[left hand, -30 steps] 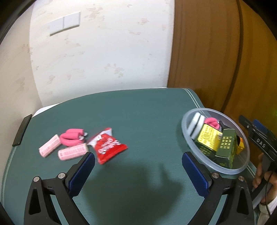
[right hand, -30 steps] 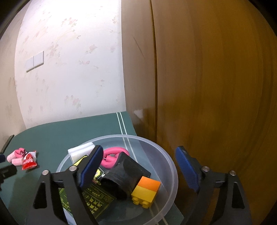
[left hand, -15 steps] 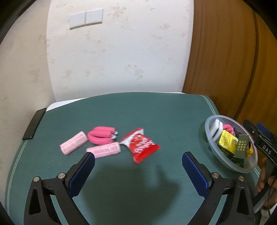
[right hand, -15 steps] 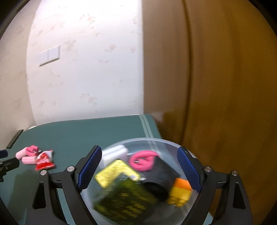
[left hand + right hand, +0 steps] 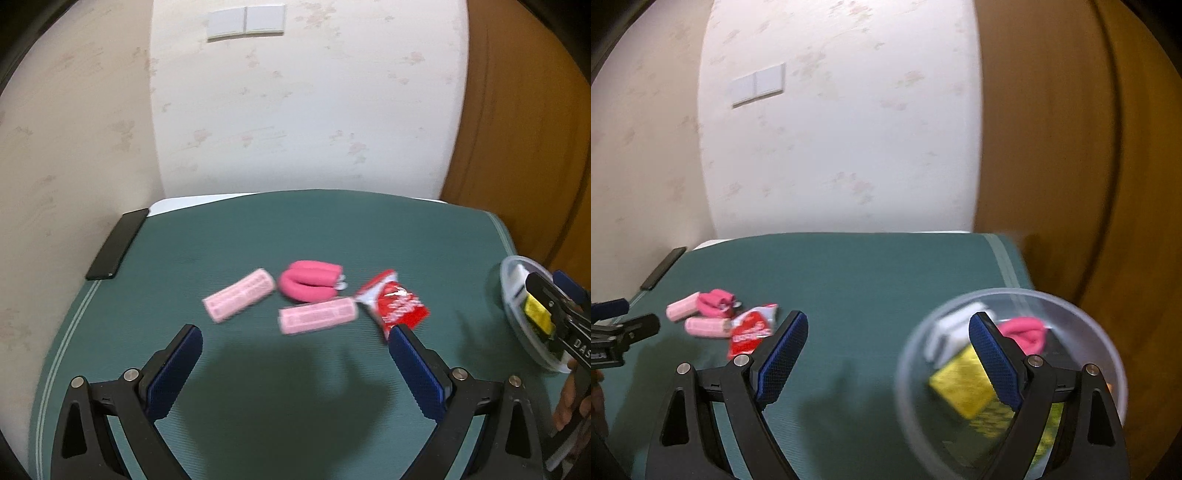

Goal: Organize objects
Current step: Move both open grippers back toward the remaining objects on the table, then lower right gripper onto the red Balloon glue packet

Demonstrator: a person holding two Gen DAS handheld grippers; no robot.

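Observation:
On the green mat (image 5: 295, 229) lie two pale pink rollers (image 5: 239, 295) (image 5: 317, 316), a bent pink foam roller (image 5: 308, 284) and a red snack packet (image 5: 397, 304). My left gripper (image 5: 295, 343) hangs open just short of them, with nothing between its fingers. A clear plastic bowl (image 5: 1082, 314) at the mat's right end holds a yellow box (image 5: 964, 384), a white piece (image 5: 951, 328), a pink loop (image 5: 1027, 332) and more. My right gripper (image 5: 888, 336) is open, its right finger over the bowl's left part, its left finger near the red packet (image 5: 750, 330).
A black flat bar (image 5: 118, 243) lies along the mat's far left edge. A papered wall with a light switch (image 5: 245, 20) stands behind, a wooden door (image 5: 1071, 147) to the right. The bowl (image 5: 517, 306) sits close to the mat's right edge.
Both grippers have swung left across the mat. The pink things and red packet have come to the centre of the left view; the bowl has slid to the right in both views.

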